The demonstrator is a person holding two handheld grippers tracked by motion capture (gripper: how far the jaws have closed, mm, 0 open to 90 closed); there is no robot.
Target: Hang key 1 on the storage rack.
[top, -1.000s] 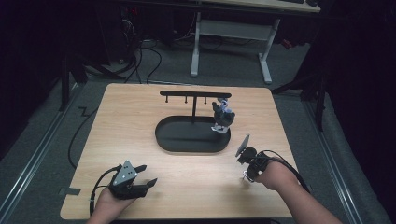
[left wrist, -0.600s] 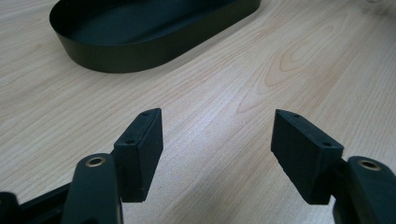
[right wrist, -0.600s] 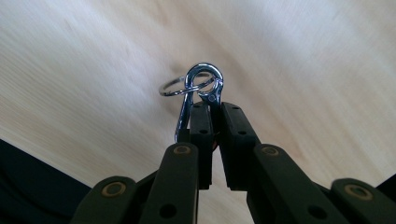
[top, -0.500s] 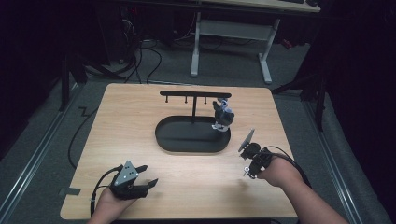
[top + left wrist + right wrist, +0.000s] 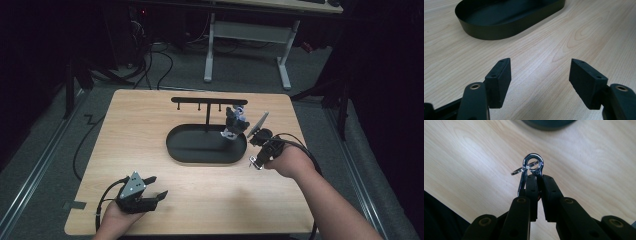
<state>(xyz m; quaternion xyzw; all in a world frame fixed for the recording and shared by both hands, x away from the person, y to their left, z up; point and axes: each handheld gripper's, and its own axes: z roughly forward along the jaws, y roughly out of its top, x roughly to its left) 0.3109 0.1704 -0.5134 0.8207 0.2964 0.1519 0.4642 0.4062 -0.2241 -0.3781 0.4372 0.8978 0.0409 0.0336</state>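
Observation:
A black oval tray (image 5: 177, 150) sits mid-table with a T-shaped hook rack (image 5: 207, 101) rising from it. A small blue-and-white figure keychain (image 5: 235, 122) hangs at the rack's right end. My right gripper (image 5: 256, 159), just right of the tray, is lifted off the wood. In the right gripper view its jaws (image 5: 538, 178) are shut on a silver clasp with a key ring (image 5: 532, 165) that sticks out past the tips. My left gripper (image 5: 156, 186) rests at the front left, open, with bare wood between its pads (image 5: 499, 80).
The tray's wall (image 5: 499, 30) lies ahead of the left gripper. Cables trail from both grippers across the table. Beyond the table's far edge stand a white desk frame (image 5: 210, 50) and floor cables.
My right hand has risen and moved away from the front edge toward the tray's right end, carrying the clasp. The left hand has stayed still.

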